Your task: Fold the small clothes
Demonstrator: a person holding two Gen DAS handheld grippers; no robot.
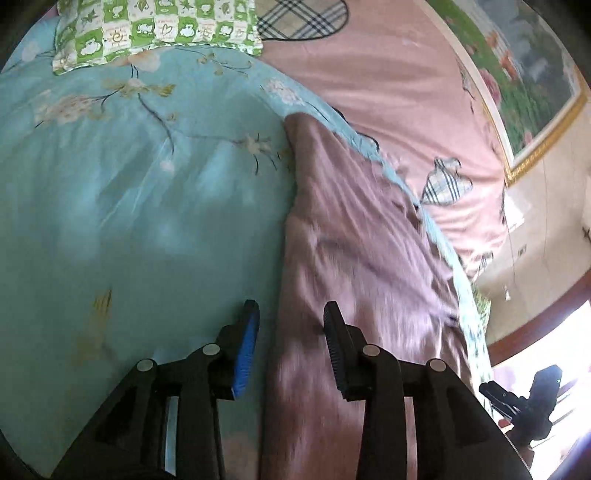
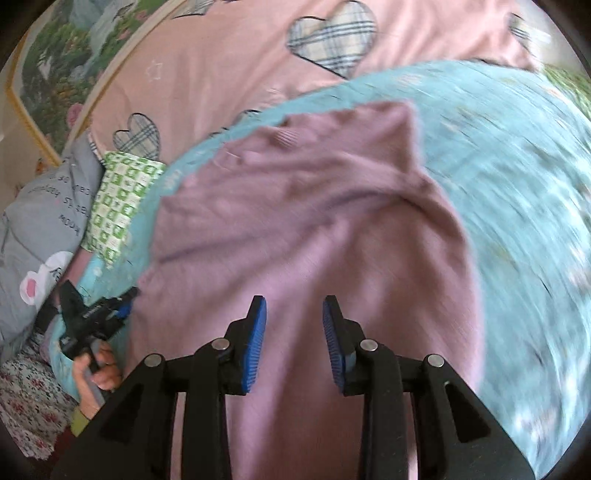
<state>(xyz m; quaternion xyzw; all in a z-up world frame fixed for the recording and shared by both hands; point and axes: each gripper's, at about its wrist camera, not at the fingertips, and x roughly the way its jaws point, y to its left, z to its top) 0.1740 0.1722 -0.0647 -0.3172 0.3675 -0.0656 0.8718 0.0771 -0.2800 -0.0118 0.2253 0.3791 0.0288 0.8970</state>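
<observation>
A mauve garment (image 1: 351, 240) lies spread flat on a teal floral quilt (image 1: 129, 184). In the left wrist view my left gripper (image 1: 291, 314) hovers open over the garment's left edge. One finger is above the quilt and the other above the mauve cloth, with nothing pinched. In the right wrist view the garment (image 2: 314, 221) fills the middle. My right gripper (image 2: 294, 306) is open above its near part, pads apart and empty. The left gripper (image 2: 125, 299) also shows at the garment's left side, held by a hand (image 2: 99, 369).
A green-and-white checked pillow (image 1: 155, 33) lies at the quilt's far end. A pink sheet with plaid hearts (image 1: 388, 92) covers the bed beyond. A framed picture (image 1: 535, 92) hangs on the wall. A grey printed quilt (image 2: 44, 206) is bunched at the left.
</observation>
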